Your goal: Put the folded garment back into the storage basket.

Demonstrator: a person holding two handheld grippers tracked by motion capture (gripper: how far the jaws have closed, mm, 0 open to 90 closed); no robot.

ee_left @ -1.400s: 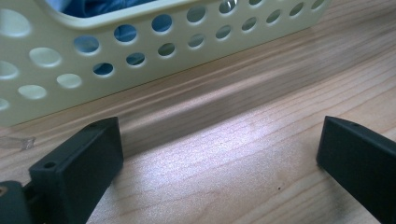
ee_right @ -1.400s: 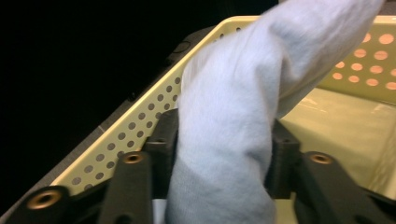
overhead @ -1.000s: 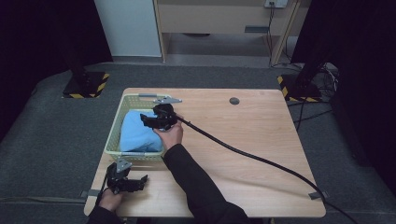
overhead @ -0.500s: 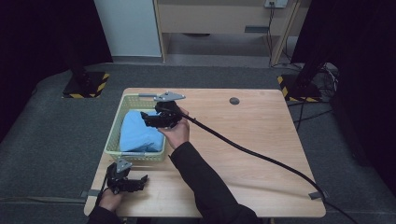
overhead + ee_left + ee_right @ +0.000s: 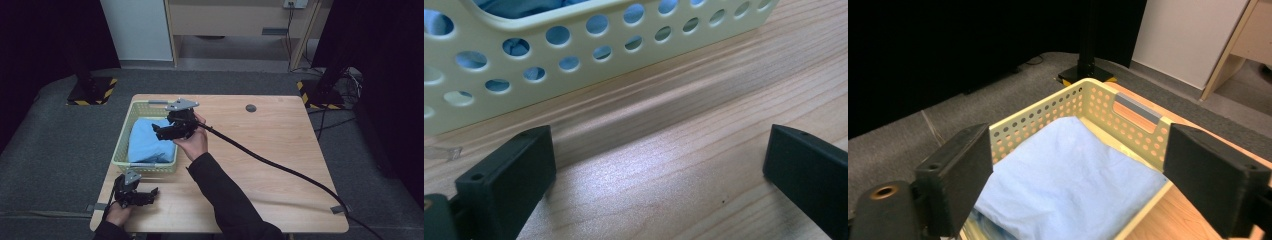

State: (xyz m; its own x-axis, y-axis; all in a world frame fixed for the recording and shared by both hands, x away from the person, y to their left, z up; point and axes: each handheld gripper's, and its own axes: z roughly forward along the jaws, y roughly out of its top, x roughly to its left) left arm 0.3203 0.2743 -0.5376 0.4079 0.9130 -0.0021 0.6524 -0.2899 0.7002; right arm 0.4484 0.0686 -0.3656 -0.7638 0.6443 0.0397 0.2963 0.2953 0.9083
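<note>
left gripper: on table at near-left edge, jaws spread, nothing between, just beside basket's near wall | right gripper: held above basket's right rim, jaws spread wide, nothing between | basket: pale yellow, perforated, table left side, holds folded blue cloth | small dark disc: far edge

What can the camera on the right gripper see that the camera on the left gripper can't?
The right gripper view looks down into the yellow basket from above: the top of the folded blue cloth, the basket's grey-taped handle slot, the grey carpet and a black stand on a striped base.

The left gripper view sits low on the wooden table: it sees the basket's outer side wall with blue peeking through the holes, and a bit of clear tape.

Both show the basket, the cloth, table wood, and their own two black jaws standing wide apart with nothing between.
</note>
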